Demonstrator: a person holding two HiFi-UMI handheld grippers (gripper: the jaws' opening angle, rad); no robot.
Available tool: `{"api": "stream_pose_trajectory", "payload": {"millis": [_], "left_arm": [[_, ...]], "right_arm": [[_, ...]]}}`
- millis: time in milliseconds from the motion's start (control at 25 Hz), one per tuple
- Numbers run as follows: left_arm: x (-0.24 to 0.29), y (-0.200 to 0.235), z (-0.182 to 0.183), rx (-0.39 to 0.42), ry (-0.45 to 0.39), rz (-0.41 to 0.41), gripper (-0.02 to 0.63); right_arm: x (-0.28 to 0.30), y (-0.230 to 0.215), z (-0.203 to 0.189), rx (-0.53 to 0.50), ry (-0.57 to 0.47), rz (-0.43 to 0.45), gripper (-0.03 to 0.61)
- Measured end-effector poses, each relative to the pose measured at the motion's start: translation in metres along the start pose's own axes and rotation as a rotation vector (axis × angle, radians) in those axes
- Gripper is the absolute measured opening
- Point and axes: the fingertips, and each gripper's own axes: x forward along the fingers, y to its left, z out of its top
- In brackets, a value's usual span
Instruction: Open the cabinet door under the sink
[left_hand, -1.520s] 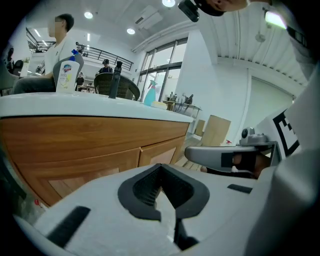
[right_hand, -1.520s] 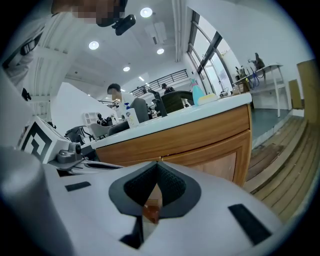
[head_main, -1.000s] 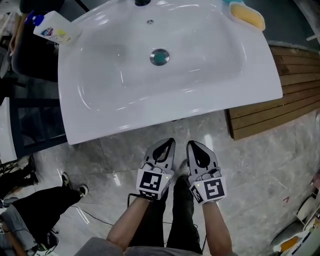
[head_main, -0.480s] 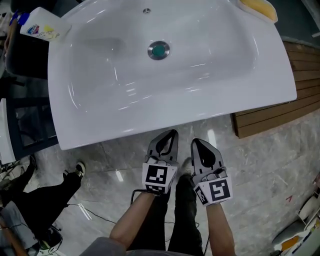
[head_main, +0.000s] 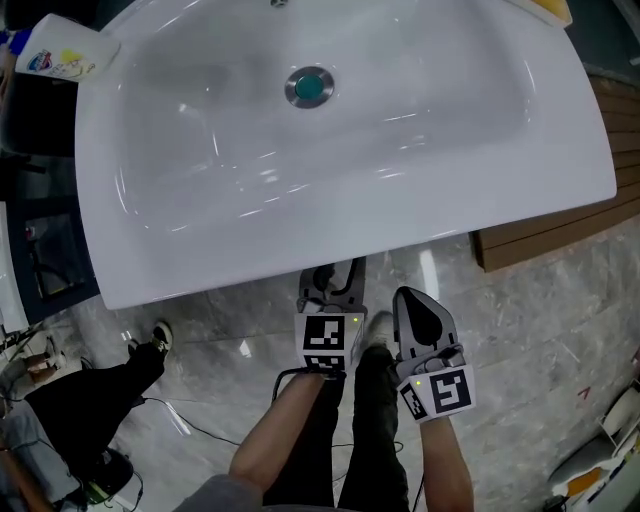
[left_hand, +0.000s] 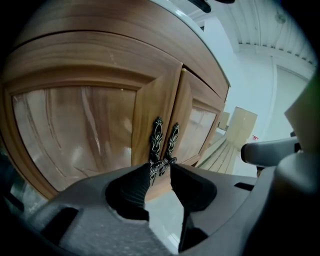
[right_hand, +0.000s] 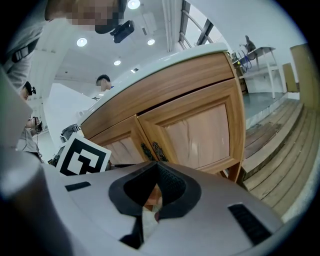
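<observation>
The wooden cabinet under the white sink (head_main: 200, 260) has two doors. In the left gripper view the left door (left_hand: 75, 130) and right door (left_hand: 200, 125) meet at a pair of dark ornate handles (left_hand: 157, 142). My left gripper (left_hand: 160, 170) points at them with its jaws opening. The handles' lower ends show in the gap, and the pads press on nothing. In the head view the left gripper (head_main: 337, 275) sits just under the sink's front rim. My right gripper (head_main: 410, 297) is beside it, shut and empty. Its own view (right_hand: 156, 163) shows the same handles (right_hand: 160, 150) farther off.
A drain (head_main: 309, 86) sits mid-basin, and a bottle (head_main: 55, 55) stands at the sink's left corner. Wooden decking (head_main: 560, 235) lies on the floor to the right. A bystander's legs (head_main: 90, 400) are at the lower left. Another person (right_hand: 103, 82) stands behind the cabinet.
Both grippers have sunk and moved in under the sink's front rim. The left jaws, shut before, now stand apart. The right jaws stay shut.
</observation>
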Motion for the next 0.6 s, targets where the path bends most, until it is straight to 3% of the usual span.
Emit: {"api": "stream_pose_trajectory", "payload": {"millis": [600], "left_arm": [[0.022, 0.009, -0.005, -0.011, 0.002, 0.043, 0.117]], "right_arm": [[-0.008, -0.015, -0.008, 0.013, 0.002, -0.025, 0.009]]}}
